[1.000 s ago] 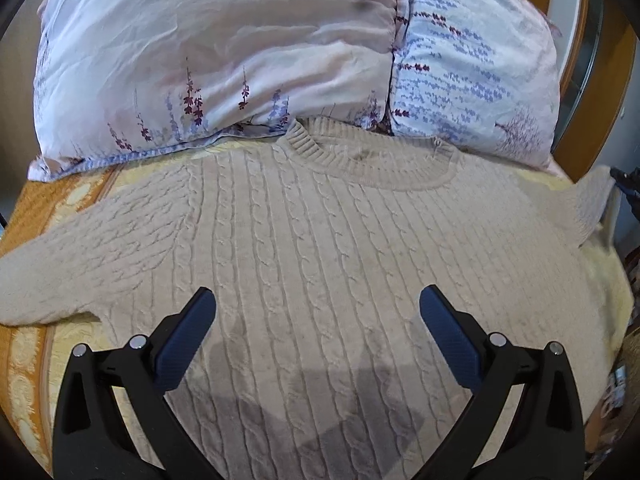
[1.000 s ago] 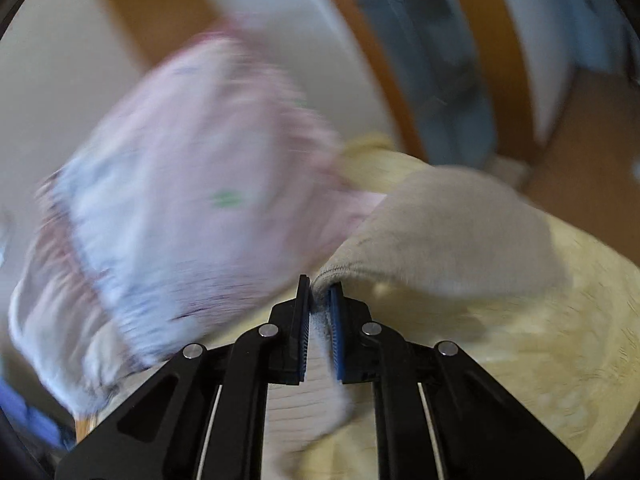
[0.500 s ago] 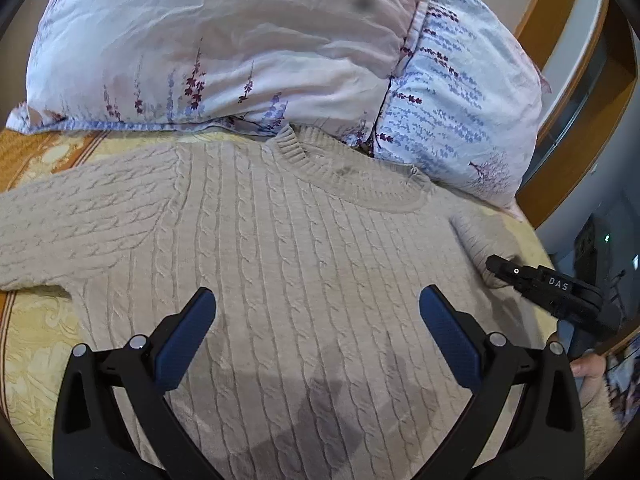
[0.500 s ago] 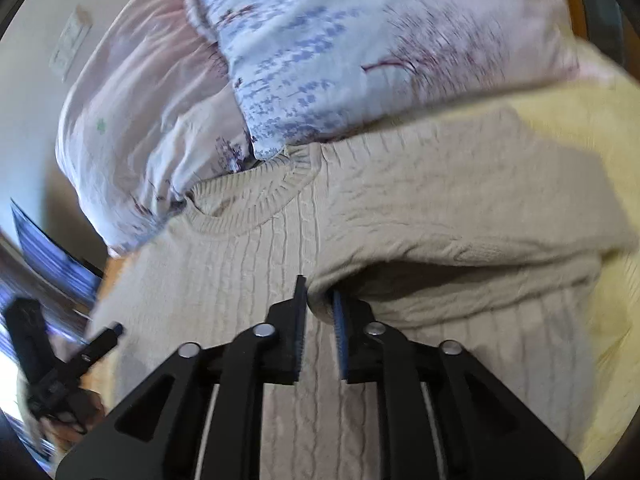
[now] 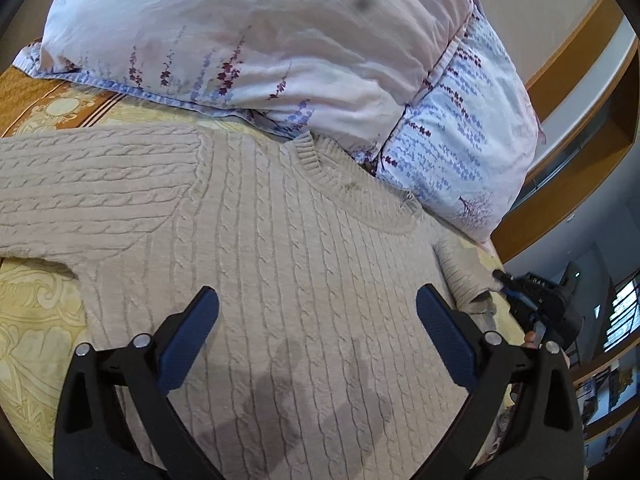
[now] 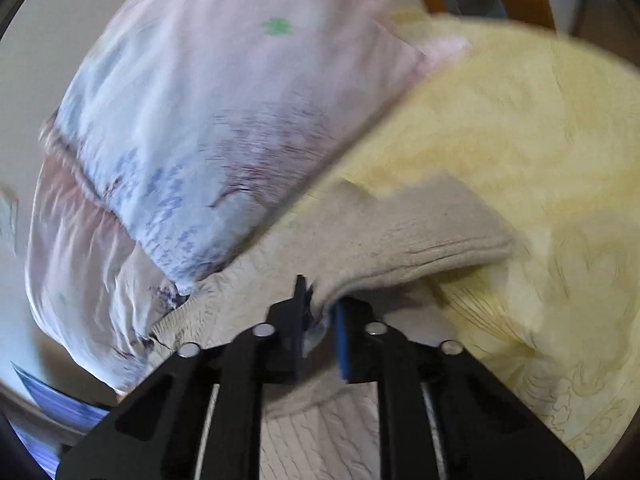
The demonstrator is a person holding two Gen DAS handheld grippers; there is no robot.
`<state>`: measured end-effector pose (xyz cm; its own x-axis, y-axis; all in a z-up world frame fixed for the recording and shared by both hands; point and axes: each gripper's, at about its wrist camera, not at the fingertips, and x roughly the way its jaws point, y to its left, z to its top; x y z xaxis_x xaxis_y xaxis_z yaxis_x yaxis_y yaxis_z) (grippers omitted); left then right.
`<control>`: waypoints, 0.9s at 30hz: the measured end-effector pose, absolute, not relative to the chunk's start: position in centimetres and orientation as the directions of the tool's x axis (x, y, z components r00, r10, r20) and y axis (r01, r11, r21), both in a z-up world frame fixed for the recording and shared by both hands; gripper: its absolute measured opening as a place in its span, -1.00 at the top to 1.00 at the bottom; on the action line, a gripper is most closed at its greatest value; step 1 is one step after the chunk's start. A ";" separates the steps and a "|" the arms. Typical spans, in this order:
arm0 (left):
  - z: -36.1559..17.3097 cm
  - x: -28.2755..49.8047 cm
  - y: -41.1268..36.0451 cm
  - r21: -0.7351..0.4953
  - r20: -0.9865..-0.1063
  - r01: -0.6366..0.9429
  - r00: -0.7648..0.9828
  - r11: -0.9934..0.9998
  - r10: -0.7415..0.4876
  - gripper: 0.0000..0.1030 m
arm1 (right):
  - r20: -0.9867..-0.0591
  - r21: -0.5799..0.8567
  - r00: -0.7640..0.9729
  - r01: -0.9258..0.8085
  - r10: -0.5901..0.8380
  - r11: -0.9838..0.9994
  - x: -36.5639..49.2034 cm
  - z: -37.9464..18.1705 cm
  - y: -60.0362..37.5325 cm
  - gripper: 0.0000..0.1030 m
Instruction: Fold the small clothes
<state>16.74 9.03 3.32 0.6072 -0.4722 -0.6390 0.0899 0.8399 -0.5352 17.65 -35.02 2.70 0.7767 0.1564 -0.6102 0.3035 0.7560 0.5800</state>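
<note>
Soft, even daylight fills both views, with no harsh glare. In the left wrist view the picture is sharp: the beige cable-knit sweater (image 5: 280, 264) shows every rib, and a soft grey shadow lies on it between the fingers of the left gripper (image 5: 316, 336). Fisheye bending curves the scene toward dark, vignetted corners. The right wrist view is smeared by motion blur: the floral white-and-lilac pillow (image 6: 192, 140) ahead of the right gripper (image 6: 320, 320) is streaked, and the pale yellow bedspread (image 6: 540, 140) looks washed-out bright.

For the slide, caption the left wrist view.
Open left gripper hovers over a beige cable-knit sweater spread flat below two floral pillows.
</note>
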 end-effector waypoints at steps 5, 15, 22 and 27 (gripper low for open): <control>3.3 16.7 9.8 -0.596 -0.602 0.079 0.615 0.799 -0.510 -0.79 | -0.553 0.520 0.729 -0.076 0.403 0.851 19.4 7.2 -23.8 0.80; 2.0 18.0 8.9 -0.687 -0.604 0.026 0.536 0.727 -0.590 -0.49 | -0.611 0.643 0.583 -0.029 0.535 0.765 17.3 3.2 -22.9 0.13; 0.1 20.1 7.2 -0.713 -0.637 -0.056 0.468 0.699 -0.613 -0.09 | -0.585 0.778 0.680 0.315 0.442 0.543 13.7 -0.9 -33.9 0.13; -1.0 21.7 6.4 -0.704 -0.656 -0.087 0.462 0.705 -0.598 0.32 | -0.562 0.809 0.727 0.386 0.394 0.443 13.0 -2.7 -36.9 0.14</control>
<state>21.72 6.36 -0.96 0.4616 -0.5975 -0.6557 -0.0870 0.7051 -0.7038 13.03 -36.85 -2.74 0.7269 0.3943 -0.5623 0.3859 0.4428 0.8093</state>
